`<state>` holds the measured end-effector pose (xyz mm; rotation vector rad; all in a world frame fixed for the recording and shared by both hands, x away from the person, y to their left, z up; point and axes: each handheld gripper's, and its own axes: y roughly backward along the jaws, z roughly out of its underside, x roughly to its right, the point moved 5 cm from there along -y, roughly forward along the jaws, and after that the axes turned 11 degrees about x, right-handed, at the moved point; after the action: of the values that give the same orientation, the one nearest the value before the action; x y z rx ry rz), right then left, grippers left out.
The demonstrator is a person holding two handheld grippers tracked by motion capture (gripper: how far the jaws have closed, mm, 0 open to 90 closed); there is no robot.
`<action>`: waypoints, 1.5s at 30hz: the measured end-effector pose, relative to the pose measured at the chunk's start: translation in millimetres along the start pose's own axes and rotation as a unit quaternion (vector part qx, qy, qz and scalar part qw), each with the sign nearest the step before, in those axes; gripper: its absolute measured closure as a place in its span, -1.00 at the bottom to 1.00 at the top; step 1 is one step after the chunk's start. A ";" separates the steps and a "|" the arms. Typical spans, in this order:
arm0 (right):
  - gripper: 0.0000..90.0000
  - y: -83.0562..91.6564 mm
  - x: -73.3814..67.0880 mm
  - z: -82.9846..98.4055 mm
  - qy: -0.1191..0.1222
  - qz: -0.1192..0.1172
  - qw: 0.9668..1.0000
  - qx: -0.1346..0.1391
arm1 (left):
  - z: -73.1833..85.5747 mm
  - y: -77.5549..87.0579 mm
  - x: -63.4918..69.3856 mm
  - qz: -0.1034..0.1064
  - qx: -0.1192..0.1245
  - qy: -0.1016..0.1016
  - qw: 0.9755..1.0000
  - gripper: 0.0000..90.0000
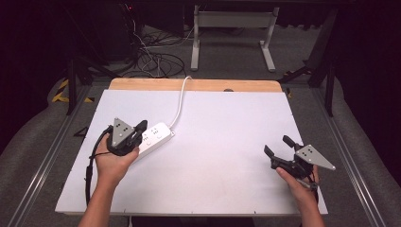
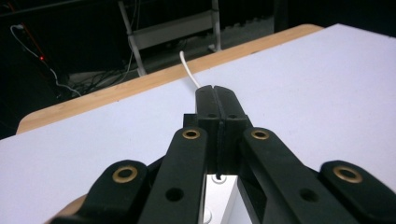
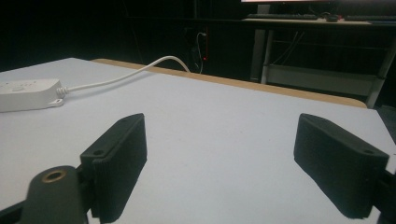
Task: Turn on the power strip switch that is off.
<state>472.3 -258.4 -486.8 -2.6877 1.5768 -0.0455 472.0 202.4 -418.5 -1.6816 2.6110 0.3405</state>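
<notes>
A white power strip (image 1: 155, 136) lies on the left part of the white board (image 1: 222, 156), and its white cable (image 1: 179, 101) runs off over the far edge. My left gripper (image 1: 141, 126) hovers over the strip's near end with its jaws pressed together and nothing between them. In the left gripper view the shut left gripper (image 2: 216, 91) points toward the cable (image 2: 188, 70), with a bit of the strip (image 2: 219, 200) below it. My right gripper (image 1: 277, 145) rests near the right front of the board, open and empty. The right gripper view shows the right gripper (image 3: 222, 128) spread wide, with the strip (image 3: 25, 93) far to the left.
The board lies on a wooden table whose far edge (image 1: 213, 85) shows as a strip. Beyond it stand a white desk frame (image 1: 231, 33) and tangled floor cables (image 1: 156, 59). Metal rails (image 1: 350, 156) flank both sides.
</notes>
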 end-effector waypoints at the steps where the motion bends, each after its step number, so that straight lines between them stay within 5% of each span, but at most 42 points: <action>1: -0.60 -0.2 -0.2 0.1 0.000 0.000 1.000 0.000 | -0.4 -2.3 0.7 0.001 -0.005 -0.003 1.000 1.00; 13: -0.60 -1.8 -2.1 0.9 0.003 -0.004 1.000 -0.003 | 6.6 -26.8 8.3 0.006 -0.071 -0.026 0.997 1.00; 17: -0.60 -2.0 -2.8 1.1 0.006 -0.005 1.000 -0.004 | 18.1 -39.2 11.0 0.006 -0.116 -0.041 0.992 1.00; 18: -0.60 -2.0 -2.9 1.7 0.007 -0.004 1.000 -0.006 | 26.1 -45.6 10.9 0.005 -0.140 -0.040 0.989 1.00; 23: -0.60 -2.0 -3.0 2.7 0.007 -0.006 1.000 -0.009 | 34.7 -55.2 8.9 0.009 -0.168 -0.026 0.985 1.00; 25: -0.60 -1.9 -2.8 3.0 0.008 -0.005 1.000 -0.010 | 43.3 -60.5 7.5 0.009 -0.195 -0.021 0.980 1.00; 33: -0.59 -1.5 -3.4 3.2 0.008 -0.006 1.000 -0.011 | 53.7 -68.9 9.3 0.010 -0.222 -0.012 0.975 1.00; 45: -0.59 -1.9 -3.4 4.1 0.009 -0.006 1.000 -0.014 | 59.0 -73.1 7.4 0.011 -0.232 0.001 0.973 1.00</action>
<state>472.4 -254.5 -490.9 -2.7250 1.5784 -0.0495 528.7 178.1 -489.7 -1.7575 2.6999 1.0180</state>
